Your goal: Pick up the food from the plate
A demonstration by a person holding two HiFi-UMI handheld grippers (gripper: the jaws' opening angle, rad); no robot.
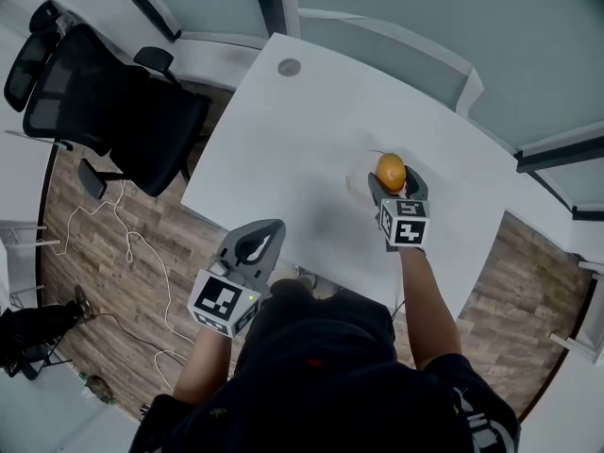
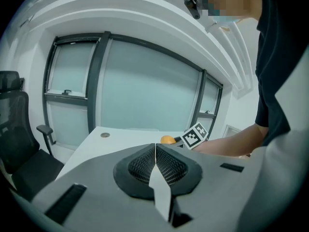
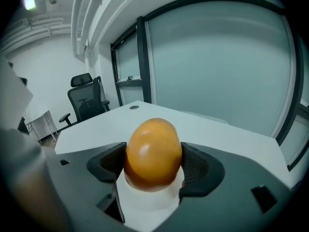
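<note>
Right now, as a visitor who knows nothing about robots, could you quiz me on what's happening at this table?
1. The food rests on: A chair, B plate, C floor?
2. True or false: the left tool is shut and empty.
3. Fill in: the food stands between the jaws of the ___ tool.
Key: 1 B; 2 true; 3 right tool.
</note>
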